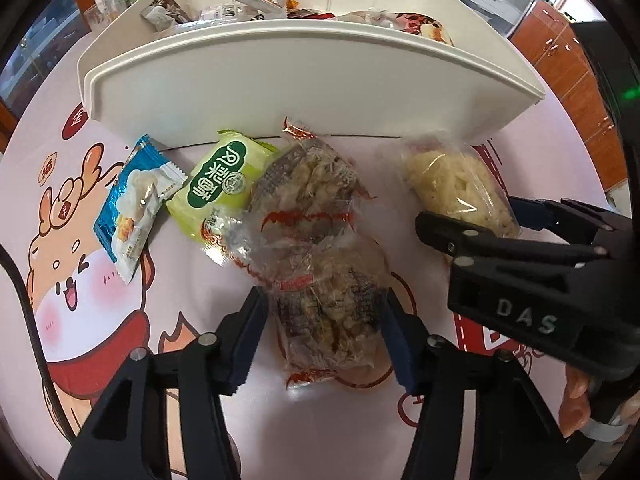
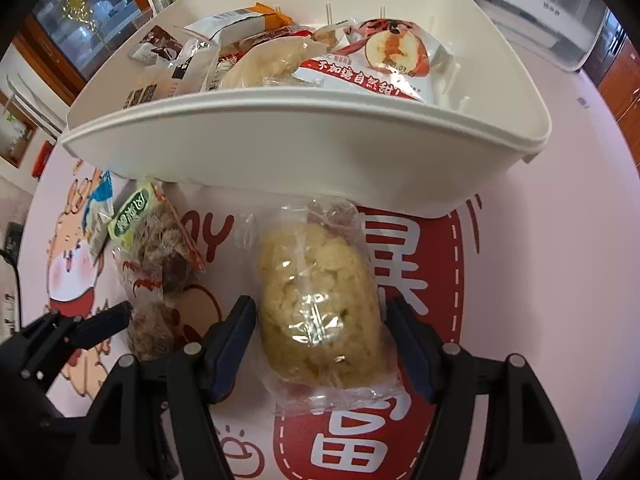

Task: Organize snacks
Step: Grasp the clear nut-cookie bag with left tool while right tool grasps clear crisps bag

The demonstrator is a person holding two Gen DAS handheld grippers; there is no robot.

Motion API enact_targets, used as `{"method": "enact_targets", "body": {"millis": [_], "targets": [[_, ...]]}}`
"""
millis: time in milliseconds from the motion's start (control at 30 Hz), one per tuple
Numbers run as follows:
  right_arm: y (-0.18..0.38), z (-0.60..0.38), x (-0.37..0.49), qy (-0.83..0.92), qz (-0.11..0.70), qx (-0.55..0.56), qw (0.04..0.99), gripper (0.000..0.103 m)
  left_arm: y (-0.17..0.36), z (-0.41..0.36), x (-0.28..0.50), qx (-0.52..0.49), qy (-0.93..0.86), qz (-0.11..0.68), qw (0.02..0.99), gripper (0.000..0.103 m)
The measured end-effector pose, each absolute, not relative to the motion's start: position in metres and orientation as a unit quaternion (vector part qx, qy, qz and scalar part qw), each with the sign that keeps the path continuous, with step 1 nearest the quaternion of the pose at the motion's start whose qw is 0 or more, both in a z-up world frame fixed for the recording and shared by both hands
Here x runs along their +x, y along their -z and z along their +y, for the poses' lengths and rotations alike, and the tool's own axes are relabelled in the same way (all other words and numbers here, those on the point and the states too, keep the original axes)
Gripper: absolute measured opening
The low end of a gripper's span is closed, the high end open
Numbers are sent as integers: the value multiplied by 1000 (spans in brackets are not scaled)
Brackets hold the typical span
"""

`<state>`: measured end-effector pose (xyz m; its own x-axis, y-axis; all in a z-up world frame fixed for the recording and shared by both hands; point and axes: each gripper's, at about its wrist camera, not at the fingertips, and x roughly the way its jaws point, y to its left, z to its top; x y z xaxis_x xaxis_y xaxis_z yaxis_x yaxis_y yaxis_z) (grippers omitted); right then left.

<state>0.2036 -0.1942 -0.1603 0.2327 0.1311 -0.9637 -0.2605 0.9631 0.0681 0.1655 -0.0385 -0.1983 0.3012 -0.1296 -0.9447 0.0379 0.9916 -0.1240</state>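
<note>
A white bin (image 1: 304, 92) holding several snack packets stands at the back; it also shows in the right wrist view (image 2: 304, 152). My left gripper (image 1: 324, 340) is open, its fingers on either side of a brown crispy snack in a clear wrapper (image 1: 328, 304) lying on the table. A second brown snack (image 1: 308, 184) lies just beyond it. My right gripper (image 2: 320, 344) is open around a pale yellow crispy snack in a clear wrapper (image 2: 316, 312); that snack also shows in the left wrist view (image 1: 456, 184).
A green packet (image 1: 222, 180) and a blue packet (image 1: 136, 200) lie left of the brown snacks, in front of the bin. The table has a pink cartoon cloth (image 1: 80, 264). The two grippers are close side by side. Wooden cabinets (image 1: 576, 80) stand behind.
</note>
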Motion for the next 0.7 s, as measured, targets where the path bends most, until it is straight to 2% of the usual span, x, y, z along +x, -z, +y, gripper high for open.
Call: {"method": "enact_targets", "body": {"millis": [100, 500, 700], "targets": [[159, -194, 194, -115, 600, -50, 790, 57, 199, -39, 162, -36, 60, 586, 807, 48], [143, -216, 143, -97, 593, 2, 800, 57, 191, -42, 124, -13, 96, 598, 796, 47], [112, -219, 138, -104, 567, 21, 817, 57, 143, -30, 116, -13, 103, 574, 812, 47]]}}
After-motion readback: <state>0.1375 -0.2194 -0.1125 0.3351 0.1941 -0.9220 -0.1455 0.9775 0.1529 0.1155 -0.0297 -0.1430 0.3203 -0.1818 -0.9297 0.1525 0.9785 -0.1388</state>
